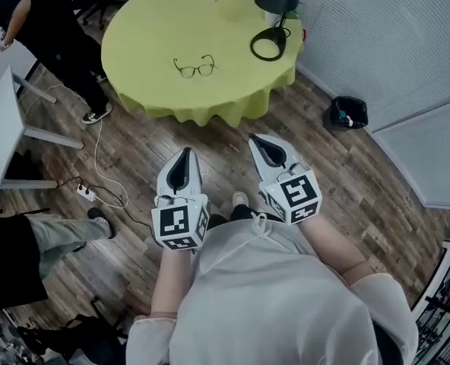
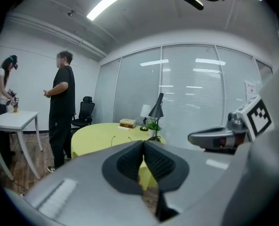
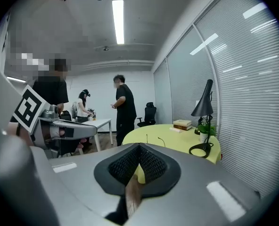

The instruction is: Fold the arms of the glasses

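1. Task not begun. The glasses (image 1: 194, 68) lie on the round table (image 1: 134, 44), on its yellow-green cloth, with both arms spread open. Nothing touches them.
2. Both grippers hang over the wood floor, well short of the table edge, noses aimed toward it.
3. The left gripper (image 1: 184, 158) has its pads closed tip to tip with nothing between them. The right gripper (image 1: 264, 144) is the same: closed and empty.
4. Judged remaining: all of it. That means reaching the table, opening the jaws, steadying the frame, and folding each arm in turn.
5. The head view alone shows the glasses whole, lenses and frame, and the stretch of floor before them. In the left gripper view the glasses (image 2: 112, 140) show only as thin arm tips above the cloth. The gripper views add the pads meeting and a standing person (image 2: 61, 102) beside the table.
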A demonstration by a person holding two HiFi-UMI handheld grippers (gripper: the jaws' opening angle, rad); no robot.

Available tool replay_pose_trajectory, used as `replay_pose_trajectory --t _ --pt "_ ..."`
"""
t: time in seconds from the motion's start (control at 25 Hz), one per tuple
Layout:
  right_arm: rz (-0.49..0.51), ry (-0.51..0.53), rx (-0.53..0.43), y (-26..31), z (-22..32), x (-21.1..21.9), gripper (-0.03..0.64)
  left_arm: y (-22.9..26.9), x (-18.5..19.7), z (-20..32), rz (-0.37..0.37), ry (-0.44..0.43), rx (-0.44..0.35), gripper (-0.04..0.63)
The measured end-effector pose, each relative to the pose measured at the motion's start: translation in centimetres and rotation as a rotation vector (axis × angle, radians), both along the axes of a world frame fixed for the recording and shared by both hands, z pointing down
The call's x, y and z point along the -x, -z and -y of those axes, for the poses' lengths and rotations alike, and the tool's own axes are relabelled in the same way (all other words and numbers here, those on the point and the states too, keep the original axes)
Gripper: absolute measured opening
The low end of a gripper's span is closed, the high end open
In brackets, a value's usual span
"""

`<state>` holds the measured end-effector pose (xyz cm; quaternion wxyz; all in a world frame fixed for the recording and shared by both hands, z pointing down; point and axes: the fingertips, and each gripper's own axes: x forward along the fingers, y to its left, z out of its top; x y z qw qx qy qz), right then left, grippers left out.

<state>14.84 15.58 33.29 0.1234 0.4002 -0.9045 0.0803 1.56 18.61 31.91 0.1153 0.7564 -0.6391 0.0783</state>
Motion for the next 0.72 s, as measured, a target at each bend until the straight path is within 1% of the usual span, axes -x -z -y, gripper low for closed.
replay_pose_trajectory --t 0.16,0.24,0.32,0.48,0.64,0.72 --pt "0.018 -0.007 0.044 -0.9 4.5 -0.1 -0.003 -0.8 0.4 3.8 0.007 0.011 0.029 0.006" --pt "0.014 -0.008 0.053 -1.4 6.3 0.4 -0.003 -1.2 1.2 5.8 0.002 0.023 0.036 0.006" --pt "0.008 -0.012 0.054 -1.5 7.9 1.2 -0.003 -1.2 2.0 7.6 -0.008 0.016 0.036 0.006" --pt "-0.007 -0.030 0.036 -1.2 11.7 3.5 -0.002 -1.0 4.0 12.5 -0.022 -0.017 0.014 0.006" --pt "-0.027 -0.086 0.027 -1.2 15.7 5.8 -0.002 -0.8 6.4 17.7 -0.042 -0.076 0.005 0.006" --pt "-0.033 -0.117 0.026 -1.0 17.5 7.2 -0.002 -0.4 7.8 20.0 -0.038 -0.109 -0.003 0.006"
